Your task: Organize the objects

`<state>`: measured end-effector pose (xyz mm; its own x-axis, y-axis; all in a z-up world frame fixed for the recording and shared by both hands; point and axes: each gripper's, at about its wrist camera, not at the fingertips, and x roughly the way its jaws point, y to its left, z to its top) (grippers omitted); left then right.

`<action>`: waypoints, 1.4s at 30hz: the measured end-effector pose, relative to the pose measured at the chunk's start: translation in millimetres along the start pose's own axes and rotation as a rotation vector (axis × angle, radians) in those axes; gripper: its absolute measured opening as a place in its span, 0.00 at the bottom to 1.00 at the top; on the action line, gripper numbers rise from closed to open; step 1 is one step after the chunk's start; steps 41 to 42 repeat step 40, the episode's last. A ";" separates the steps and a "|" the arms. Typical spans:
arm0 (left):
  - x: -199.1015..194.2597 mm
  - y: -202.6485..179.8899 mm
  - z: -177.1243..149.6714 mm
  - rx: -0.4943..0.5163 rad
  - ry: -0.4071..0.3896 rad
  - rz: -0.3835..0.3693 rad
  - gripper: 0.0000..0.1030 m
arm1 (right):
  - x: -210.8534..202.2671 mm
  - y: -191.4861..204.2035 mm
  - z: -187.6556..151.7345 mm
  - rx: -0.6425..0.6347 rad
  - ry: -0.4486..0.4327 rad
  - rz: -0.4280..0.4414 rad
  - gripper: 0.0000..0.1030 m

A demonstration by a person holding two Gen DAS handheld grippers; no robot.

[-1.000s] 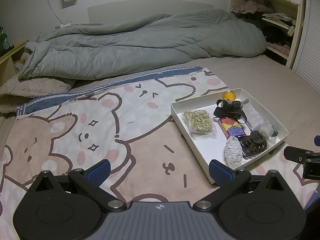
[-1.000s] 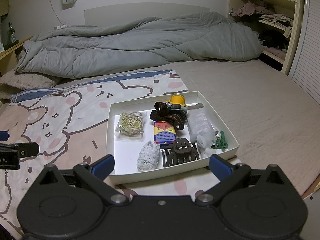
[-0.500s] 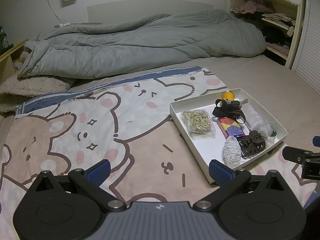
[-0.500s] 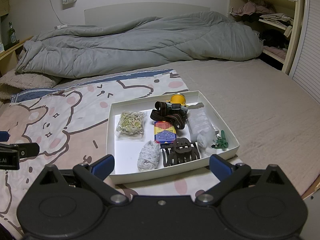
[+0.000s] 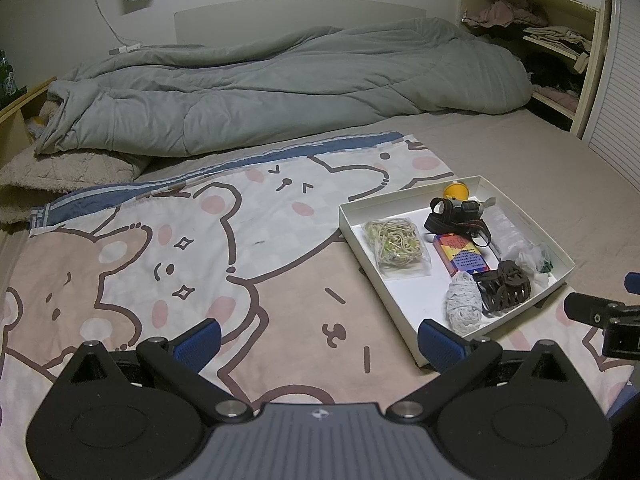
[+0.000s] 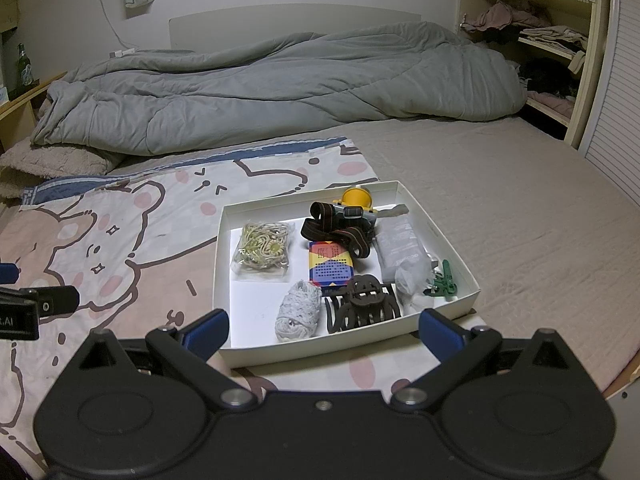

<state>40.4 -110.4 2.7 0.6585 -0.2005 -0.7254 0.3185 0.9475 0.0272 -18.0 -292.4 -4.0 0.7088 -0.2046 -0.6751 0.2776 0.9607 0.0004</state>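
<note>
both grippers, left gripper (image 5: 318,338) and right gripper (image 6: 324,326), gape wide and empty; white tray (image 6: 224,240) of oddments sits at twelve o'clock from the right one.

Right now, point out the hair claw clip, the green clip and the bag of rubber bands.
hair claw clip (image 6: 362,305), right wrist view, centre of its dark body
green clip (image 6: 443,282), right wrist view, its middle
bag of rubber bands (image 6: 262,249), right wrist view, centre of the bundle

Black claw (image 6: 324,330), blue fingertips (image 6: 208,330), silver screws.
</note>
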 end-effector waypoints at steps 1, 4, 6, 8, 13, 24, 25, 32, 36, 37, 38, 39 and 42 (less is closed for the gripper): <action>0.0 0.0 0.0 0.000 0.000 0.000 1.00 | -0.1 0.0 0.0 0.000 0.000 0.001 0.99; -0.1 0.0 0.0 -0.001 0.000 0.000 1.00 | 0.1 -0.4 0.2 -0.001 0.000 0.001 0.99; -0.3 -0.1 -0.1 -0.001 0.000 0.000 1.00 | 0.1 -0.4 0.3 -0.001 0.000 0.002 0.99; -0.1 0.2 0.1 0.000 0.000 0.000 1.00 | -0.4 0.8 -0.9 -0.001 0.000 0.003 0.99; -0.1 0.5 -0.6 -0.001 0.001 0.000 1.00 | -0.3 0.3 -0.4 0.000 0.000 0.002 0.99; -0.2 1.2 0.5 -0.001 0.001 -0.001 1.00 | -0.4 1.2 -1.1 -0.001 0.001 0.002 0.99; 0.2 0.7 -0.4 -0.001 0.002 -0.002 1.00 | -0.3 0.9 -0.9 -0.001 0.001 0.003 0.99; 1.4 -1.3 -2.6 -0.003 0.005 -0.003 1.00 | -0.2 0.7 -0.7 -0.001 0.002 0.003 0.99; 1.3 -1.7 -3.2 -0.002 0.006 -0.003 1.00 | -0.4 1.3 -1.1 0.000 0.002 0.003 0.99; 1.7 -1.8 -2.9 -0.002 0.008 -0.003 1.00 | -0.3 1.1 -0.9 0.000 0.002 0.003 0.99; 1.7 -2.0 -2.5 -0.002 0.008 -0.002 1.00 | -0.1 0.6 -0.5 0.000 0.002 0.003 0.99; 1.6 -2.3 -3.1 -0.003 0.009 -0.001 1.00 | -0.3 1.2 -0.9 0.000 0.002 0.003 0.99; 1.6 -2.0 -2.6 -0.003 0.009 -0.001 1.00 | -0.1 0.5 -0.5 -0.001 0.002 0.003 0.99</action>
